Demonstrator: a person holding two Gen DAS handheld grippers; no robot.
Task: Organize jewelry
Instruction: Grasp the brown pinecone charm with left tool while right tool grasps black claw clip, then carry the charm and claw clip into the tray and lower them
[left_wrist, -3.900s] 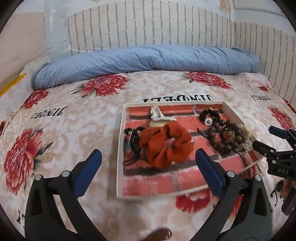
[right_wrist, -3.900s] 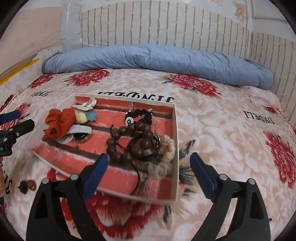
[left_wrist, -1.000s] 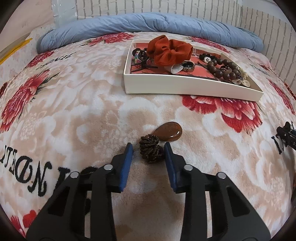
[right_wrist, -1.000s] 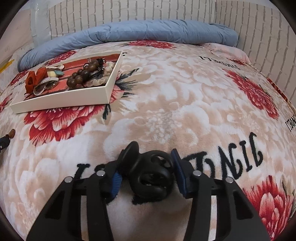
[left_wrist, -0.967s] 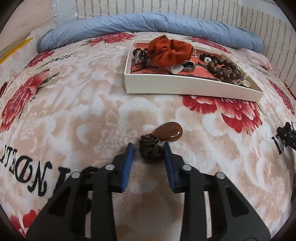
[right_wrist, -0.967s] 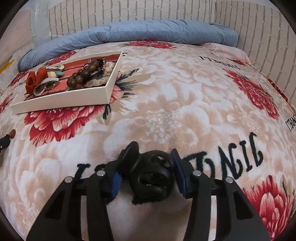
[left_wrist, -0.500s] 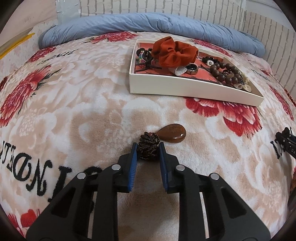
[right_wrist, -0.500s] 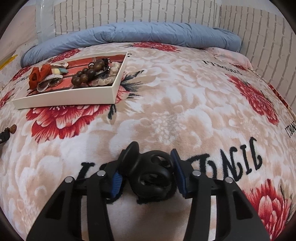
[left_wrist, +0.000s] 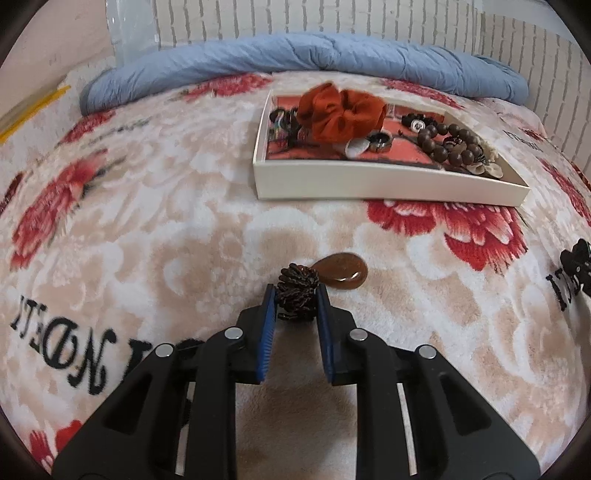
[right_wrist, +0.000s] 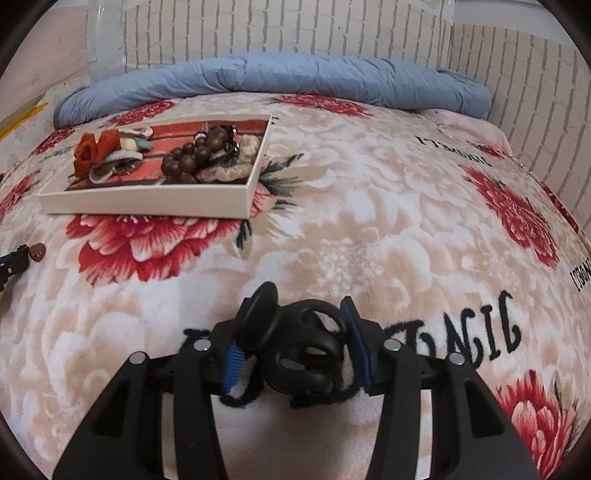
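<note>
My left gripper (left_wrist: 295, 299) is shut on a dark brown beaded coil (left_wrist: 298, 286), lifted just above the floral blanket. A brown teardrop stone (left_wrist: 343, 271) hangs or lies right beside the coil. My right gripper (right_wrist: 299, 332) is shut on a black hair claw clip (right_wrist: 299, 339) low over the blanket. The white jewelry tray (left_wrist: 388, 184) lies ahead, holding an orange scrunchie (left_wrist: 340, 110), a brown bead bracelet (left_wrist: 443, 147), rings and hair ties. The tray also shows in the right wrist view (right_wrist: 147, 201), far left.
A rolled blue quilt (left_wrist: 295, 55) lies along the white brick wall behind the tray. The floral blanket (right_wrist: 369, 221) covers the whole bed. The right gripper's tip (left_wrist: 576, 266) shows at the right edge of the left wrist view.
My left gripper closed onto the beaded coil and rose slightly. My right gripper kept its hold on the black clip and lifted a little; the tray now looks farther and lower.
</note>
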